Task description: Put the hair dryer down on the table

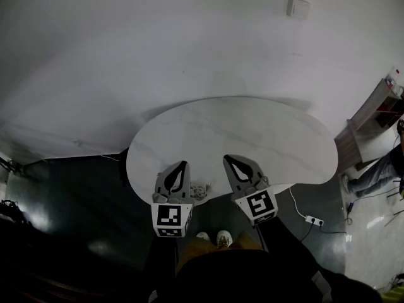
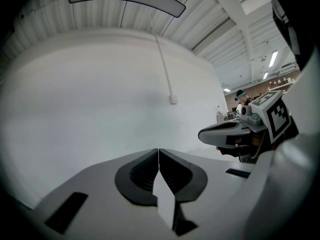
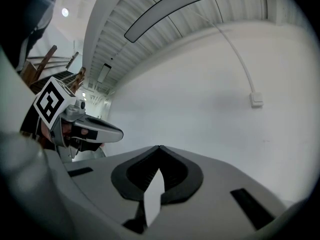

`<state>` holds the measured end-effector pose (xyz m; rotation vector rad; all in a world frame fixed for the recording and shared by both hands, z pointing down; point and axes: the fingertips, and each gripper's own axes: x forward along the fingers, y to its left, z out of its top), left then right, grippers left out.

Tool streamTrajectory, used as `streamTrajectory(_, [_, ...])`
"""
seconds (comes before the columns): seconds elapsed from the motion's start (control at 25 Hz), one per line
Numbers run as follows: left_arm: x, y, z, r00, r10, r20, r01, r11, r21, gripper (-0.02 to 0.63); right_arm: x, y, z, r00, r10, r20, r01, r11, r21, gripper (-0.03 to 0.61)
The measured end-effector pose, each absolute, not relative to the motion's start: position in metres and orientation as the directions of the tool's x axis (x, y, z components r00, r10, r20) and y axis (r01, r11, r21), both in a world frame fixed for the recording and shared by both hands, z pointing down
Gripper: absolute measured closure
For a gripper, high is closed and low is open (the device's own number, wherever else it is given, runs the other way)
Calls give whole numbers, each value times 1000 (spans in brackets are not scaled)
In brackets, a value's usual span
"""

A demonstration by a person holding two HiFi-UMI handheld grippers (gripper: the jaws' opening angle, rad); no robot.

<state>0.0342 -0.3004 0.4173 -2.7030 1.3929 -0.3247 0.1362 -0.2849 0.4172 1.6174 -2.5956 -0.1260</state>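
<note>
The left tool [image 1: 184, 164] is held clenched on nothing over the near edge of the table [image 1: 252, 131]. Just right of it, a small pale object [image 1: 199, 190], too small to be identified, is seen. The right tool [image 1: 228, 158] is likewise clenched on nothing, and the hair dryer cannot be made out.

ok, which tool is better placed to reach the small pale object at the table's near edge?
Left, probably. The left tool sits right beside the small pale object; the right tool is farther. Both shut, empty.
</note>
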Motion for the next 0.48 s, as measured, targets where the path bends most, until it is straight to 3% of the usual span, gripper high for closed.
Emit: streamTrajectory(0.48, [38, -298, 422, 565, -810, 154, -793, -585, -168, 595, 138, -284, 418, -438, -899, 26, -893, 438, 105, 552])
